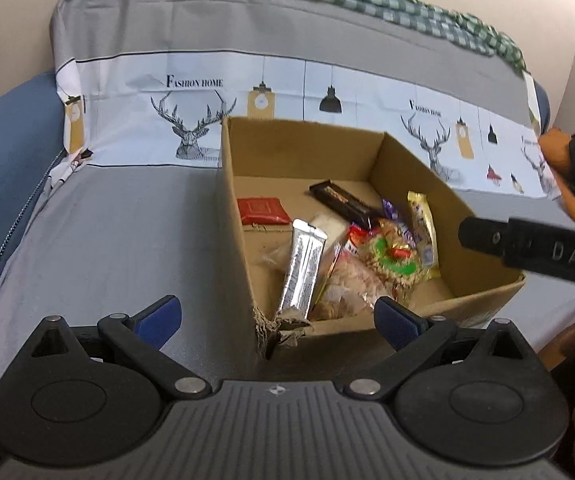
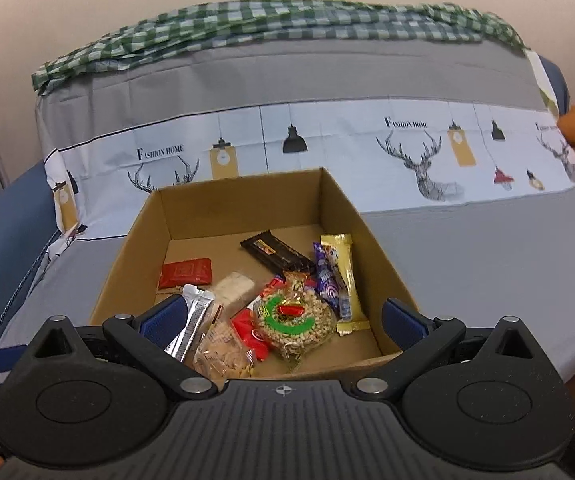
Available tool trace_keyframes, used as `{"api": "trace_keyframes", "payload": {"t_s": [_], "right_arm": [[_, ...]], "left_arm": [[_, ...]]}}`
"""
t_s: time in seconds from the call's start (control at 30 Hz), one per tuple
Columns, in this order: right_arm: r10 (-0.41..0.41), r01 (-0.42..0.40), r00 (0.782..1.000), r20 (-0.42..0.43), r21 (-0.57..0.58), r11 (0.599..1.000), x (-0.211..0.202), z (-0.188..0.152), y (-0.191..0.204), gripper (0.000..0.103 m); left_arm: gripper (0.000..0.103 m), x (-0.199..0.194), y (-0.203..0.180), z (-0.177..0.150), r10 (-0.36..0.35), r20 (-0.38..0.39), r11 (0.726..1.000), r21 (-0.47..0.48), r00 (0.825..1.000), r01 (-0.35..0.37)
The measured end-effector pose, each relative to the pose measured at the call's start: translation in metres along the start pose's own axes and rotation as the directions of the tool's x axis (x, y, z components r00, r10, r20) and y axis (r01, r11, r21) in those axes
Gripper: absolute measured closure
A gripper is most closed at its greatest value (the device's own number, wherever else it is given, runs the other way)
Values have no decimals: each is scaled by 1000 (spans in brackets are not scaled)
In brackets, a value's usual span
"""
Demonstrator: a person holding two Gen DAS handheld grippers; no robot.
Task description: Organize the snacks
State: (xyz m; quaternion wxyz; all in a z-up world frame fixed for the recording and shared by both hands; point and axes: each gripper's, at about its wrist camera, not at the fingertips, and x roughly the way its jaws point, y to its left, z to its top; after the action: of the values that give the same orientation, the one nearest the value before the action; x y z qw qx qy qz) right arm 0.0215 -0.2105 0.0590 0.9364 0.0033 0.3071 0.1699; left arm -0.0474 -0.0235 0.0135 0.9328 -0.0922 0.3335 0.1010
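- Open brown cardboard box [image 2: 343, 216] sits on the grey bed sheet [image 2: 467, 264]; all snacks lie inside on its floor, mostly bunched at the near side.
- Right gripper [image 2: 283, 320] has jaws wide apart with nothing between the pads; it hangs over the near rim, looking down into the box.
- Round clear-wrapped peanut brittle disc with green ring [image 2: 293, 322] lies dead ahead at 12 o'clock from the right jaws, about midway between the two blue pads. Round, so no long axis to match.
- Silver foil stick pack [image 2: 191, 326] sits at 10 o'clock, just beside the right gripper's left pad; its long axis runs near-to-far, leaning slightly right.
- Gold-wrapped bar [image 2: 345, 280] and purple wrapper [image 2: 325, 280] lie side by side at 1 o'clock, long axes also near-to-far.
- Black chocolate bar [image 2: 277, 256] lies further in at 12 o'clock, long axis diagonal; flat red packet [image 2: 185, 274] is apart at 10 o'clock, near the left wall.
- Left gripper [image 1: 275, 316] also has jaws fully apart and empty; it straddles the torn near-left box corner [image 1: 271, 328], one pad outside the box.
- From the left view the silver stick pack [image 1: 301, 272] stands at 12 o'clock.
- Judgement: right hand is better placed over the pile; the disc looks the easiest straight-ahead grab.
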Motion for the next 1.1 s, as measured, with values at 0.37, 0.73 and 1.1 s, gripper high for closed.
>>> {"api": "trace_keyframes", "payload": {"t_s": [0.37, 0.73, 1.1], "right_arm": [[4, -8, 998, -59, -65, 998, 13, -8, 14, 1], [7, -13, 997, -72, -86, 996, 15, -9, 18, 1], [3, -9, 997, -75, -82, 997, 17, -9, 18, 1]], "left_arm": [[0, 23, 5, 0, -4, -28, 1000, 22, 1000, 4], [0, 21, 8, 1, -16, -20, 1000, -10, 1000, 15], [0, 20, 8, 2, -14, -16, 1000, -11, 1000, 14]]}}
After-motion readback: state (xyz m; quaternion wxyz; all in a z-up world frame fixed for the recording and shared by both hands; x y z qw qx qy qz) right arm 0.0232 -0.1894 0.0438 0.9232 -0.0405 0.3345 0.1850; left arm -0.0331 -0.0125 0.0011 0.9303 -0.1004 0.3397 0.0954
